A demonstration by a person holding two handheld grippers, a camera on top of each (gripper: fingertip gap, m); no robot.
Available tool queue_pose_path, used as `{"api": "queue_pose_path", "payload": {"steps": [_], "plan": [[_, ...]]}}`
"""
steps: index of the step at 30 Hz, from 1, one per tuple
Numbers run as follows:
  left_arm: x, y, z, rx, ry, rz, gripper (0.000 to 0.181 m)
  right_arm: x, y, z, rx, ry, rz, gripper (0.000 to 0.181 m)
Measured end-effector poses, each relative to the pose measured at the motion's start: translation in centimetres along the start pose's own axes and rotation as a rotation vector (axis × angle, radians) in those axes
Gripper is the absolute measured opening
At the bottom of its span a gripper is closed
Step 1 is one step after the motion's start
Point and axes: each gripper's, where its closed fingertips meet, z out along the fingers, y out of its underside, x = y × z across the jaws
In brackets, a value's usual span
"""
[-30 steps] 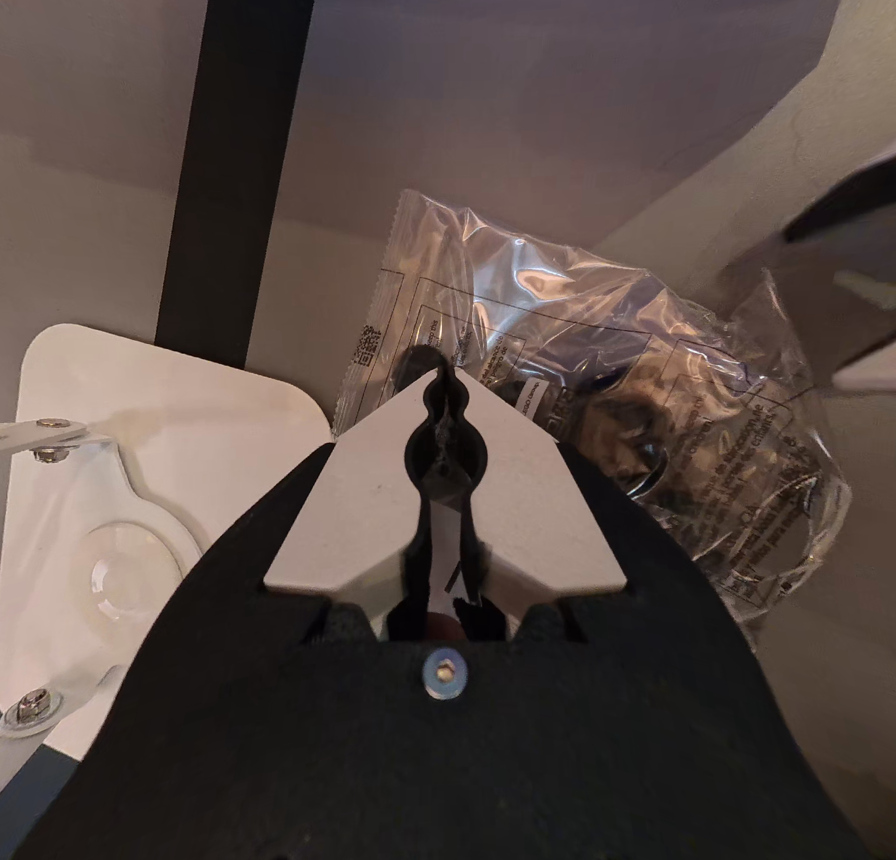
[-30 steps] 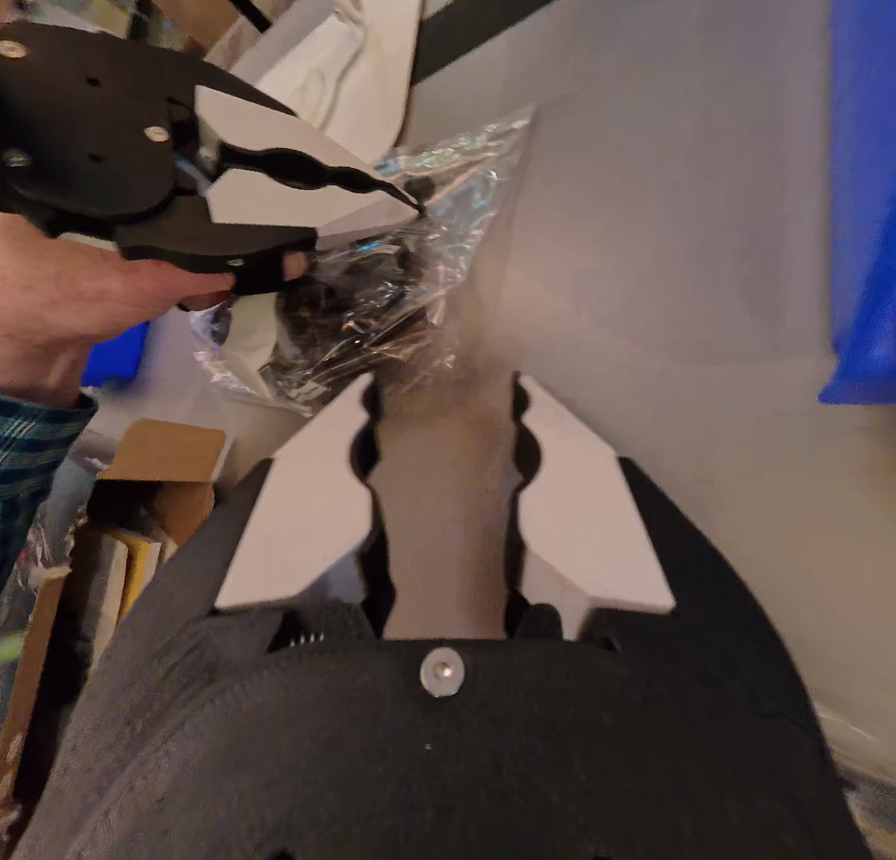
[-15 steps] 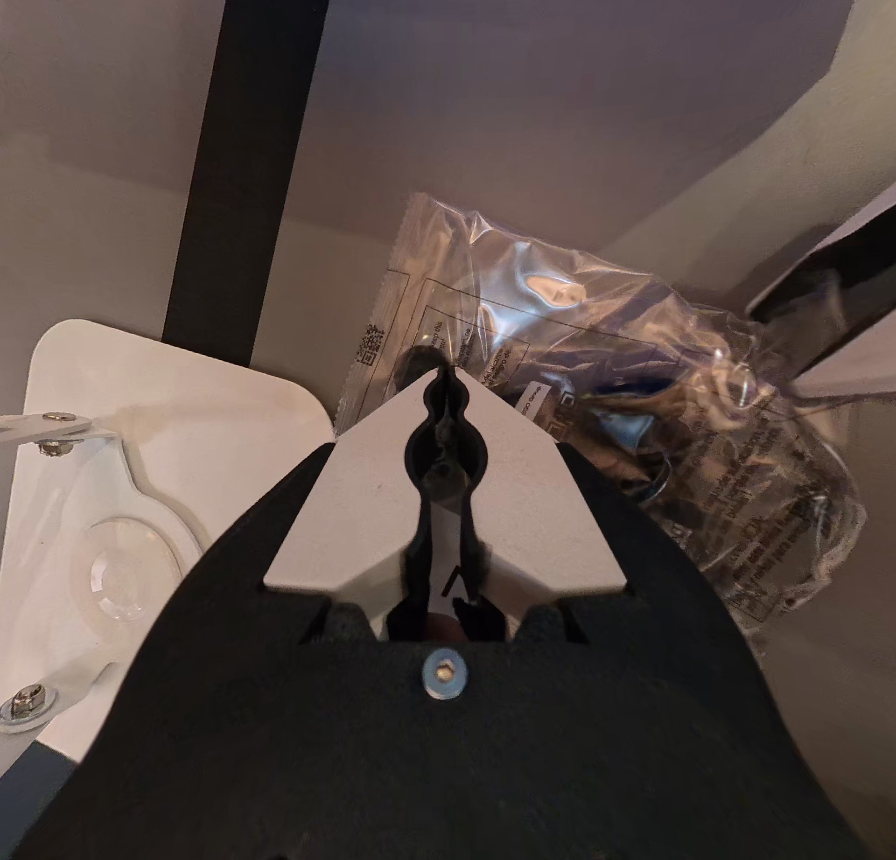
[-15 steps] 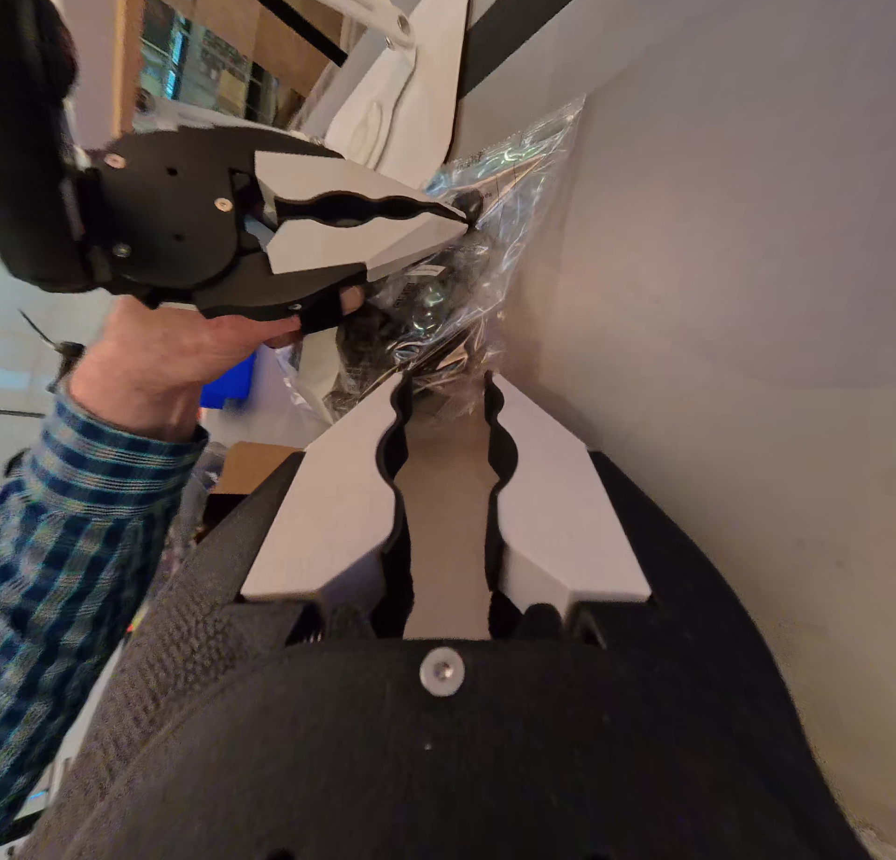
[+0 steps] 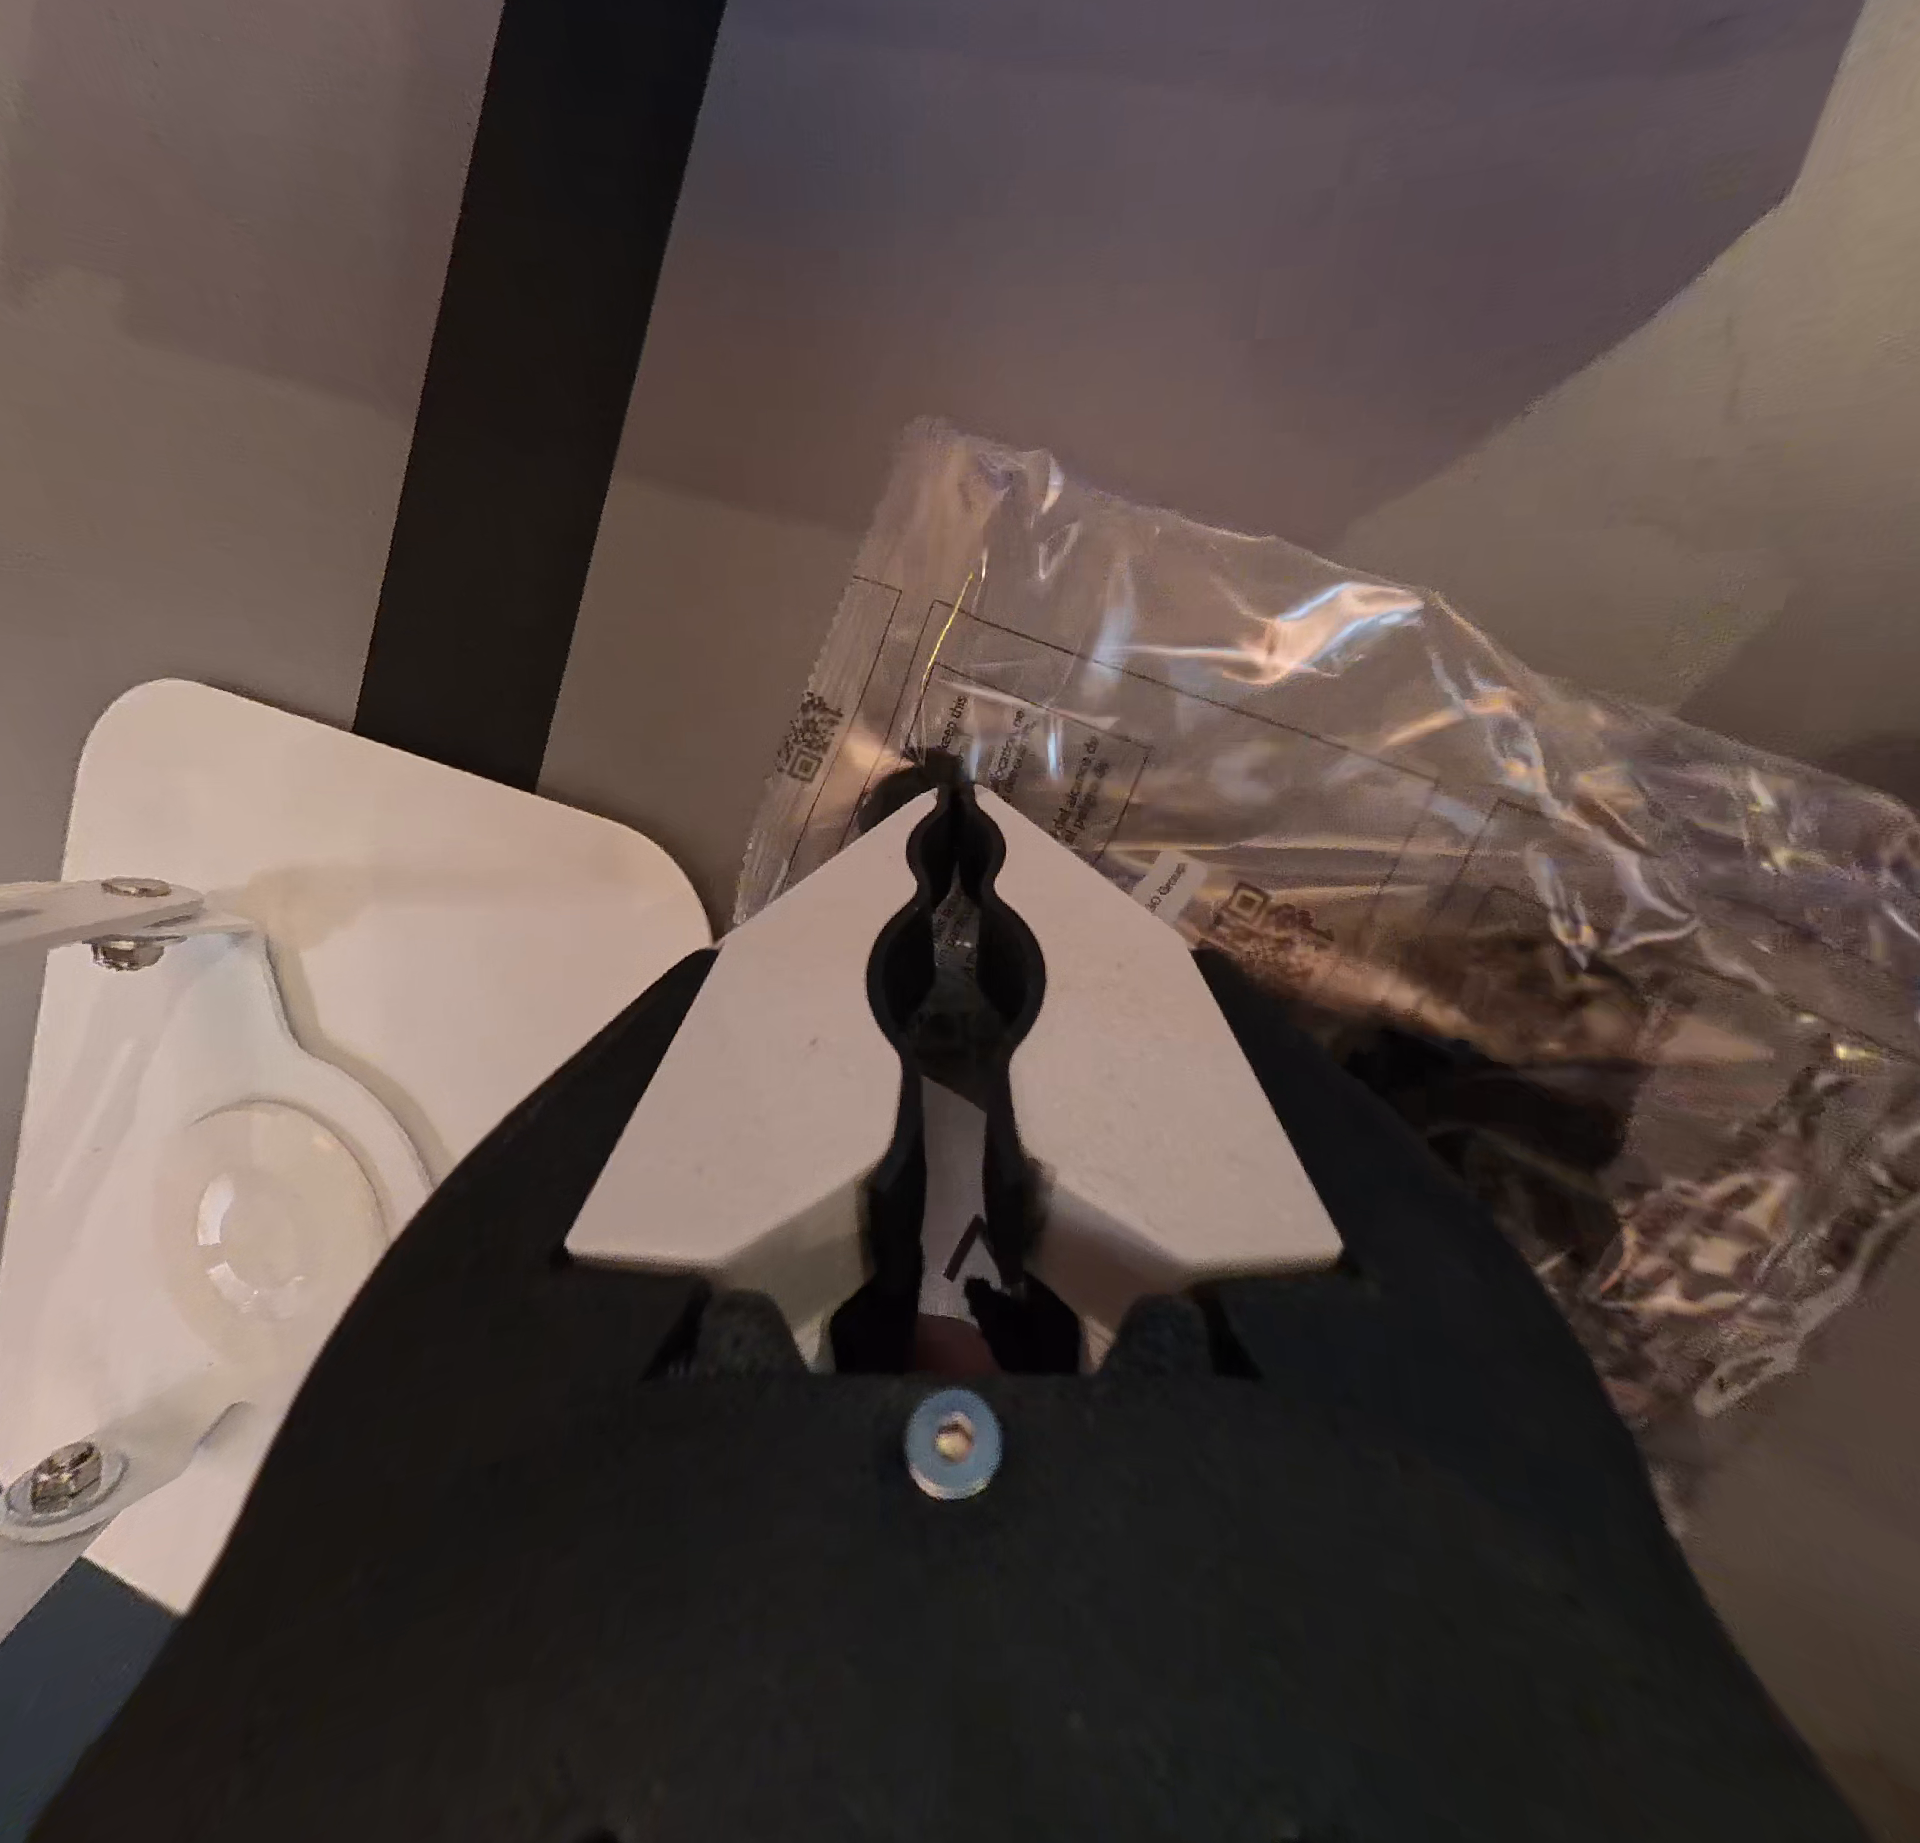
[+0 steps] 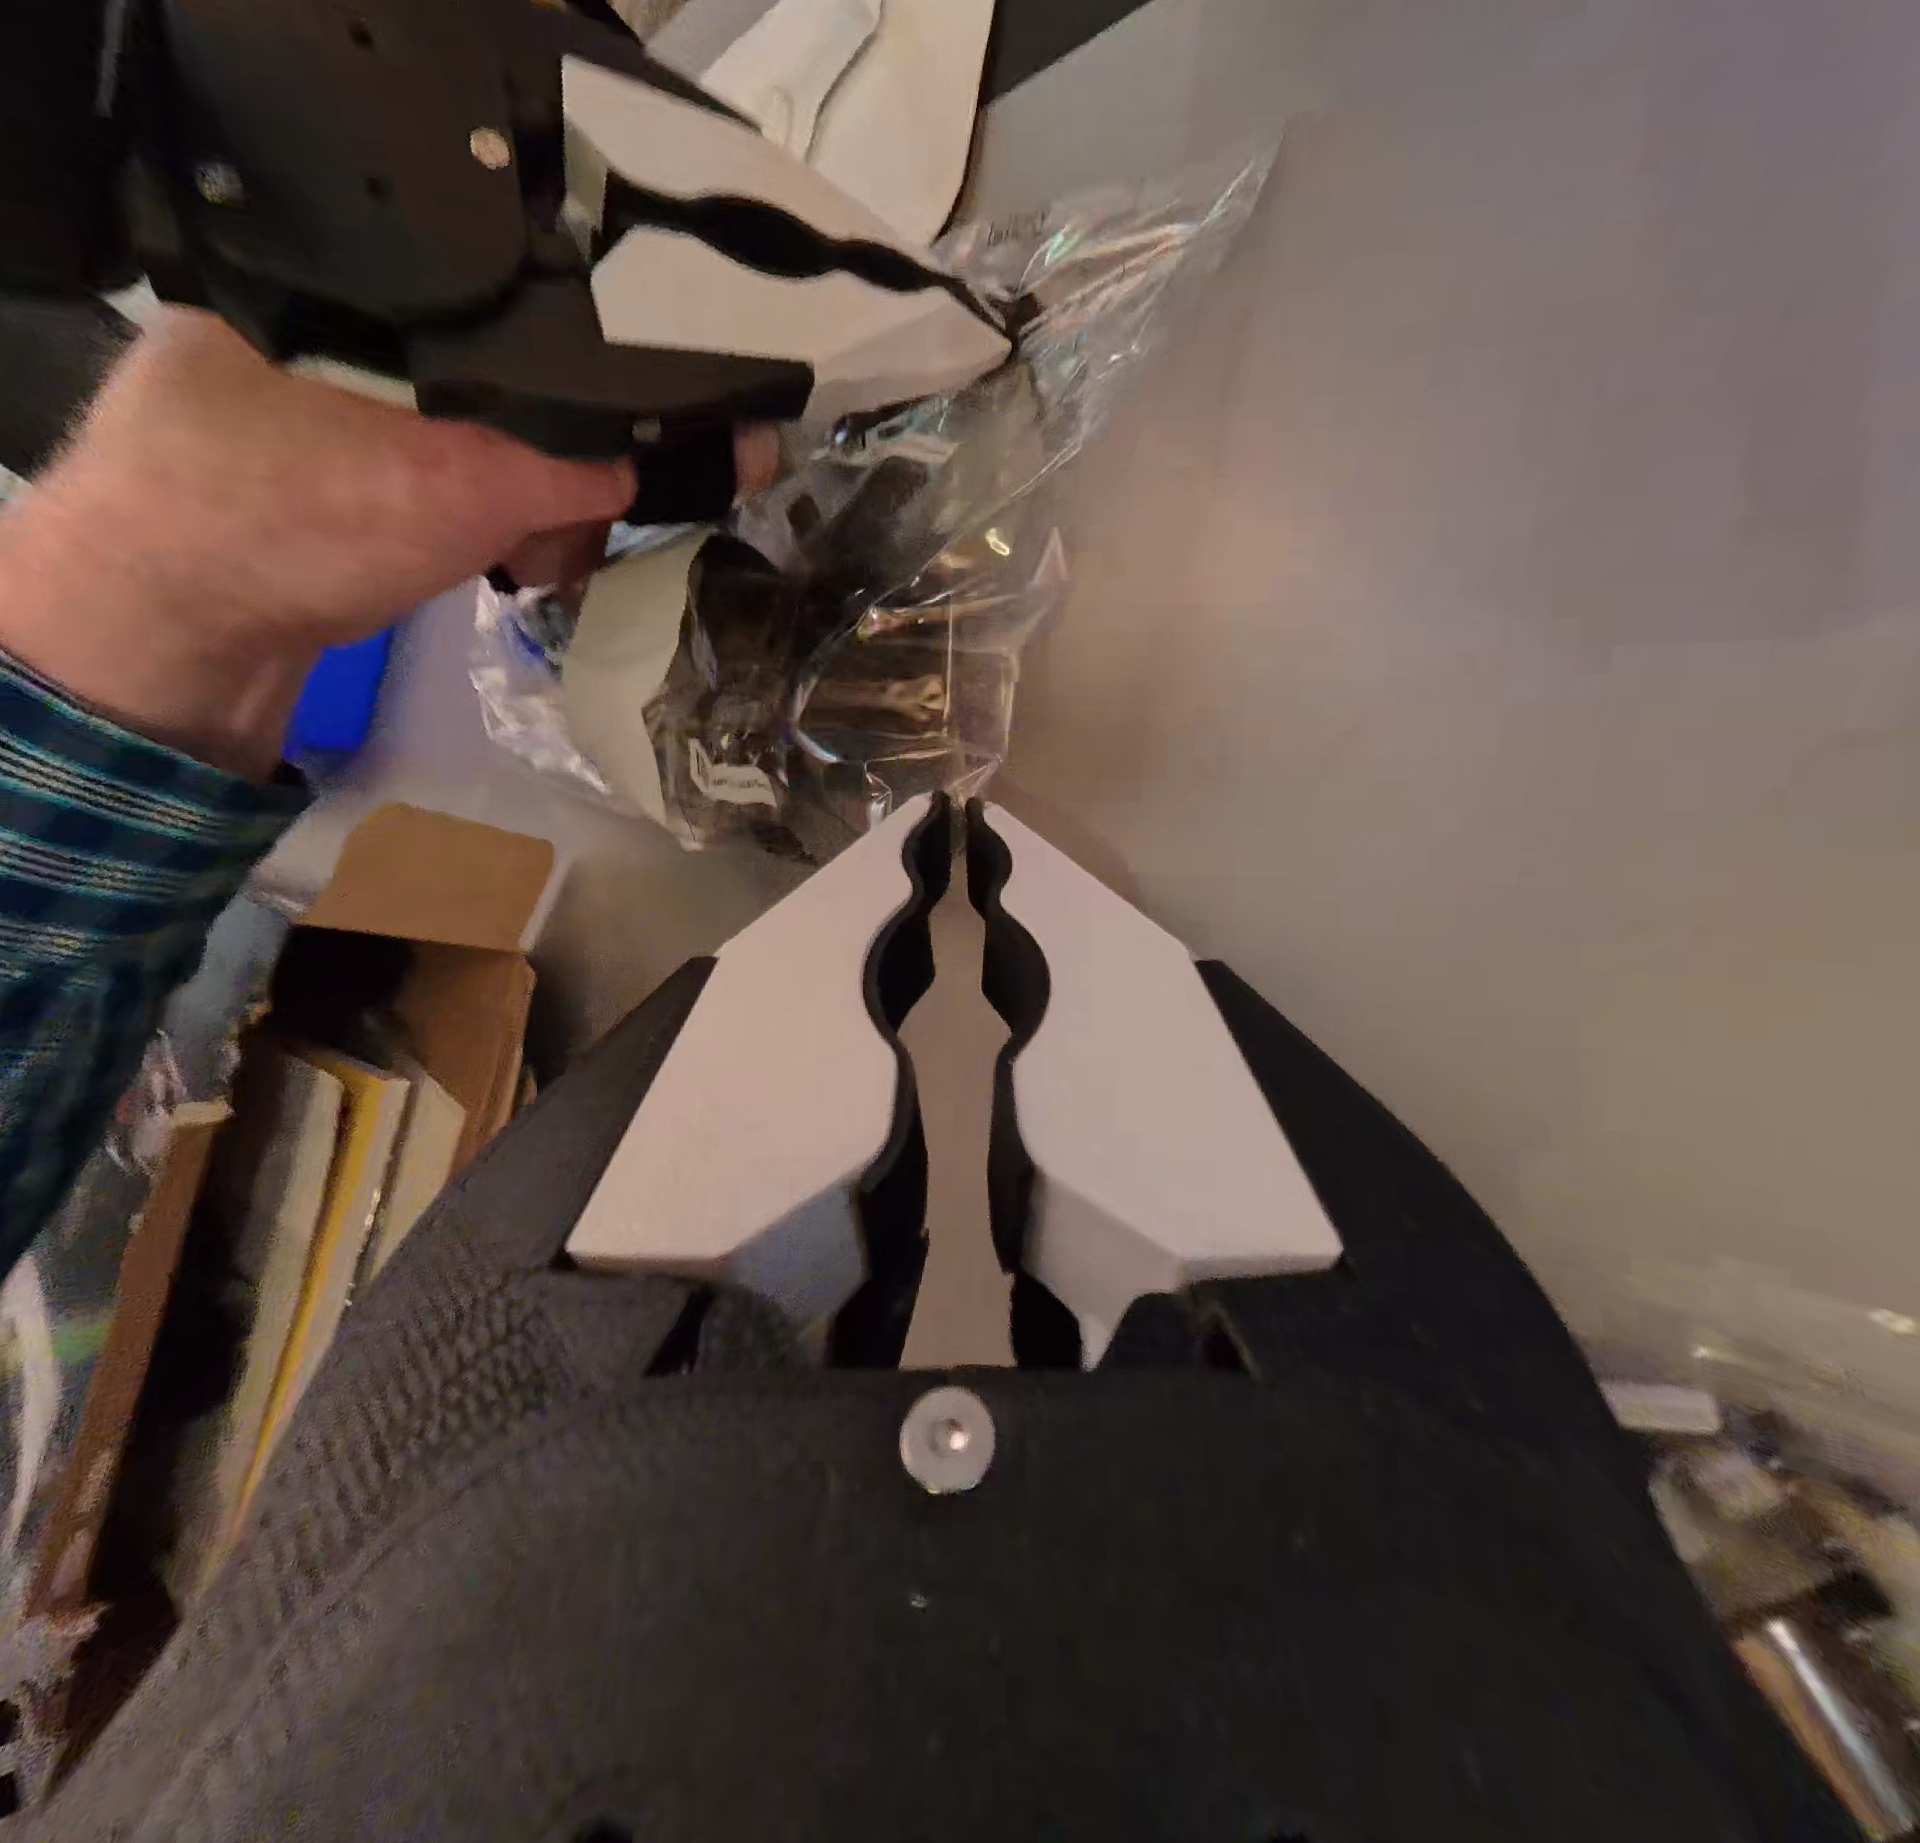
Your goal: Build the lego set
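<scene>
A clear plastic bag of dark lego parts hangs from my left gripper, which is shut on its upper part. In the right wrist view the bag hangs below the left gripper, held by a person's hand. My right gripper is closed to a thin slit, and its tips pinch the bag's lower edge. The right gripper is out of the left wrist view.
A white plate with a bracket and screws lies to the left beside a black strip. The grey table top lies to the right. An open cardboard box and a blue object are at the left. Blurred loose items are at the lower right.
My right gripper went from wide open to nearly closed and moved up to the bag's lower edge. It left the left wrist view. The left gripper kept its hold on the bag.
</scene>
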Motion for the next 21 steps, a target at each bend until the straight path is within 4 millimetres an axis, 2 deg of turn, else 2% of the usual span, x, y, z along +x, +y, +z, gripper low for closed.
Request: {"api": "queue_pose_path", "payload": {"steps": [3, 6, 8, 10, 12, 15, 17, 19, 21], "plan": [[0.3, -0.4, 0.1, 0.007, -0.013, 0.009, 0.0, 0.0, 0.6, -0.5, 0.03, 0.045, -0.024, 0.0], [-0.1, -0.5, 0.2, 0.001, -0.053, 0.013, 0.0, 0.7, 1.6, -0.6, -0.034, 0.182, -0.196, 0.0], [-0.4, -0.3, 0.4, -0.027, -0.078, 0.012, 0.0, 0.9, 2.6, -0.2, -0.08, 0.206, -0.241, 0.0], [-0.3, -0.5, 0.5, -0.023, -0.067, 0.013, 0.0, 1.0, 2.4, -0.5, -0.074, 0.234, -0.271, 0.0], [-0.1, -0.5, 0.1, -0.019, -0.064, 0.031, 0.0, 0.2, 1.6, -1.0, -0.06, 0.207, -0.263, 0.0], [0.1, -1.5, -2.3, 0.048, -0.052, 0.026, 0.004, -0.1, 0.8, -2.0, -0.059, 0.214, -0.291, 0.015], [-1.1, -1.5, -4.8, 0.081, -0.072, 0.009, 0.003, 0.1, 0.1, -2.9, -0.046, 0.245, -0.316, 0.024], [-1.5, -0.7, -7.3, 0.104, -0.051, -0.017, 0.004, -0.7, -0.7, -3.6, -0.03, 0.234, -0.374, 0.024], [-1.3, 1.1, -9.1, 0.079, -0.038, -0.003, 0.006, -1.7, -1.4, -3.2, -0.031, 0.224, -0.471, 0.025]]}}
